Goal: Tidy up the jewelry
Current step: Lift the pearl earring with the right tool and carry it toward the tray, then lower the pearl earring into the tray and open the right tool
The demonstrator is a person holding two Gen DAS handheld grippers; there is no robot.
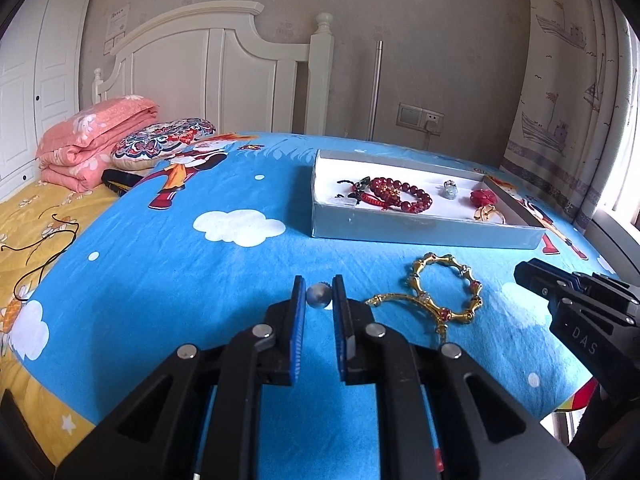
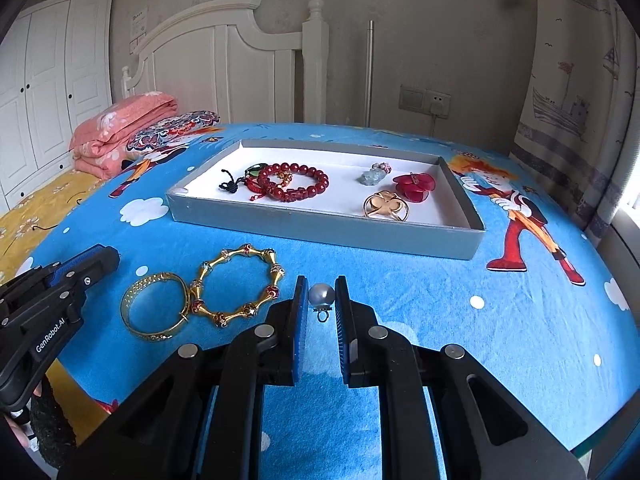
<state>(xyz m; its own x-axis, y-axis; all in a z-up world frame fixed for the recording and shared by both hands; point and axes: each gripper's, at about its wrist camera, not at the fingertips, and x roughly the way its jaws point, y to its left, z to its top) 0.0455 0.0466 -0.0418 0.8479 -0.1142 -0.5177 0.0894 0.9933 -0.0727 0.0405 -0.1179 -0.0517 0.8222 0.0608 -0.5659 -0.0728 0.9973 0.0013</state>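
**Both grippers clamped on pearls above the blue sheet**

Nearest in, the left gripper (image 1: 319, 294) is pinching a small grey pearl bead (image 1: 319, 295) between its blue pads, jaws drawn in tight around it. The right gripper (image 2: 321, 294) is doing likewise, clenching a pearl pendant (image 2: 321, 295) whose tiny ring is dangling beneath. Just beyond, lying on the blue cartoon bedsheet (image 2: 400, 280), a plain gold bangle (image 2: 155, 306) is touching a gold beaded bangle (image 2: 239, 290). Further back, the shallow grey box (image 2: 320, 226) is sitting on the sheet, holding a red bead bracelet (image 2: 294, 182), a gold clover brooch (image 2: 385, 206), a red flower piece (image 2: 414, 186) and a pale blue charm (image 2: 373, 174). Far off, a folded pink quilt (image 2: 120, 136) is resting near the white headboard (image 2: 220, 52).
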